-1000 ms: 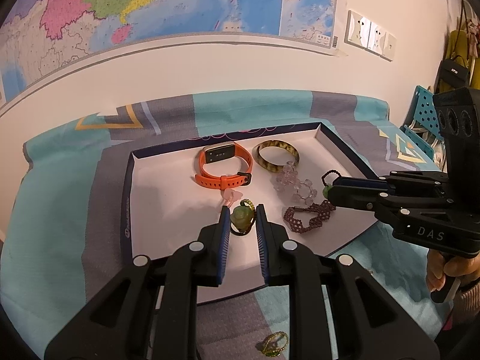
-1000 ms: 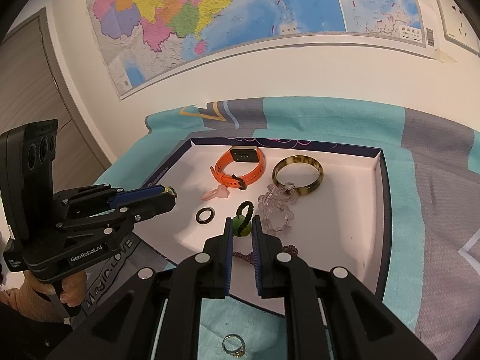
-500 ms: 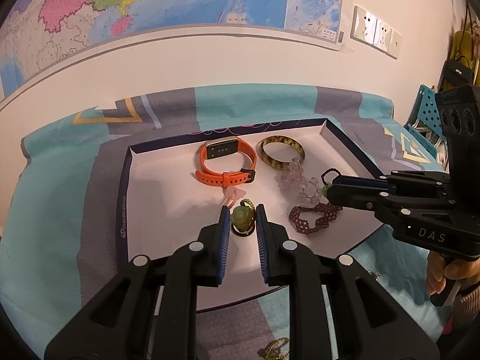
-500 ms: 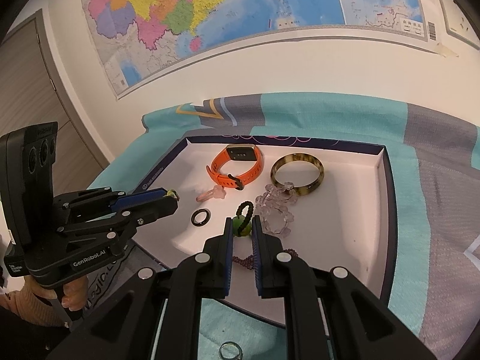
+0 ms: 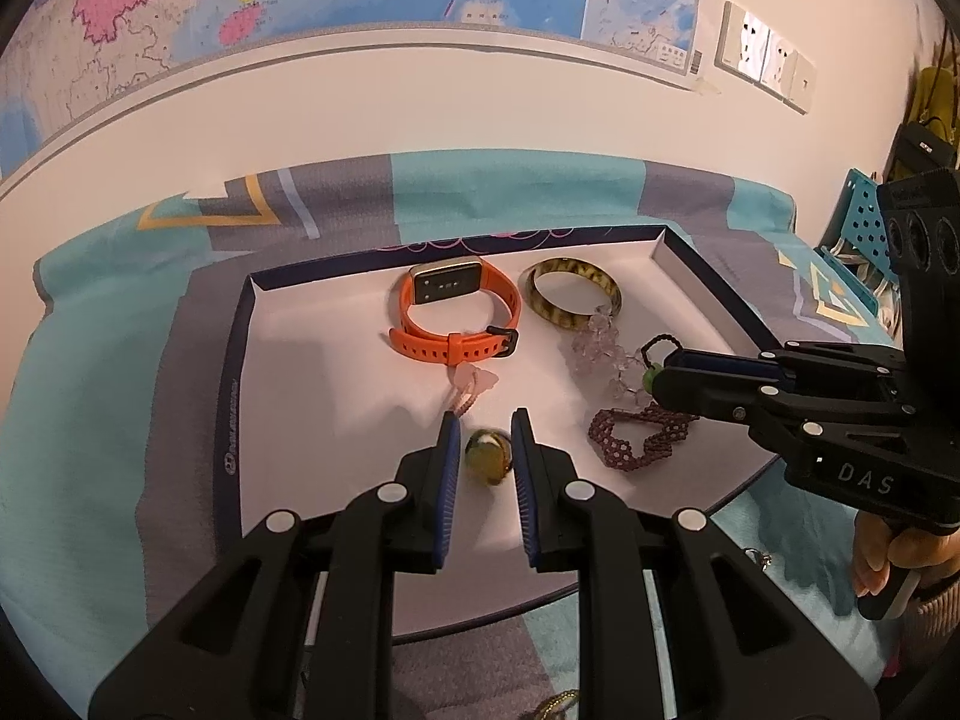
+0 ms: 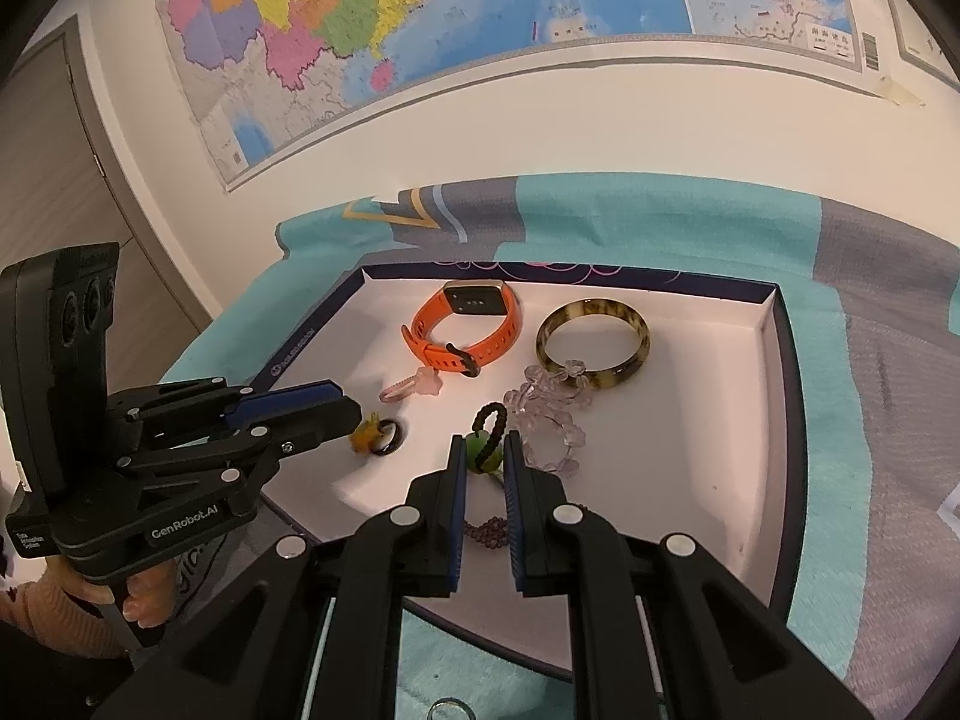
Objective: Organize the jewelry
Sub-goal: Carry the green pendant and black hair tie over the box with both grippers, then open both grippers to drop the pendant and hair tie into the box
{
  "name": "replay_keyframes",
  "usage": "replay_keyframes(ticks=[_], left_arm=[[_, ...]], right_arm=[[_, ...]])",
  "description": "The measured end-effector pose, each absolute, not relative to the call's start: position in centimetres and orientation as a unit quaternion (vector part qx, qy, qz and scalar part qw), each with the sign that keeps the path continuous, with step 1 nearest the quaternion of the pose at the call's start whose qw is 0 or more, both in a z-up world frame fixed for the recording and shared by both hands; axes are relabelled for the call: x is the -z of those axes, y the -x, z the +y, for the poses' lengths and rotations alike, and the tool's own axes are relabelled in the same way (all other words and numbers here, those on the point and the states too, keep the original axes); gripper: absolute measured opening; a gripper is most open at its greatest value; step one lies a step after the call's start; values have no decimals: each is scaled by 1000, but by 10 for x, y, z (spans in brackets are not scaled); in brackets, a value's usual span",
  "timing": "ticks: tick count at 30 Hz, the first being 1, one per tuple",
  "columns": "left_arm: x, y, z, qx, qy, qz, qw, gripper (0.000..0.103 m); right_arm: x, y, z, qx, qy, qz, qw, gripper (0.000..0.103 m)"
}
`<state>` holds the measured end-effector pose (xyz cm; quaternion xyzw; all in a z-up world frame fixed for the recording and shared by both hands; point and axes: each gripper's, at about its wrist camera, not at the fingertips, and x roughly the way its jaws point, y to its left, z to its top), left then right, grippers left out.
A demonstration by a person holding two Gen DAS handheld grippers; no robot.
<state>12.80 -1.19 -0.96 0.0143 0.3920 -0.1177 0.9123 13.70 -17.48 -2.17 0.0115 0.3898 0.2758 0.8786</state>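
Observation:
My left gripper is shut on a ring with a yellow-green stone, which looks blurred, low over the white tray. In the right wrist view this ring hangs at the left gripper tip, right beside a black ring lying in the tray. My right gripper is shut on a green bead with a black cord loop above the tray's near side. An orange watch band, a tortoiseshell bangle, a clear crystal bracelet, a maroon beaded bracelet and a pink charm lie in the tray.
The tray rests on a teal and grey cloth. Loose rings lie on the cloth near the front edge. A wall with a map stands close behind. A hand holds the right gripper's handle.
The stone ring sits lower between the left fingers and is now blurred and yellower. The left gripper's tip has sunk slightly toward the black ring. The right gripper has stayed put.

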Motion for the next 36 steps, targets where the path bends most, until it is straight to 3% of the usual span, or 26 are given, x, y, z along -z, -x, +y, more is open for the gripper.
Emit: replay_keyframes(ticks=[21, 24, 34, 36], left_arm=[[16, -130, -13, 123, -14, 400, 908, 19], [14, -127, -12, 121, -15, 395, 911, 28], [-2, -106, -4, 116, -19, 367, 923, 43], [-5, -99, -1, 111, -21, 360, 926, 51]], right_arm=[[36, -153, -176, -254, -19, 411, 875, 13], [34, -153, -177, -249, -23, 407, 878, 18], [22, -139, -187, -240, -20, 387, 890, 37], [19, -133, -189, -239, -16, 382, 893, 40]])
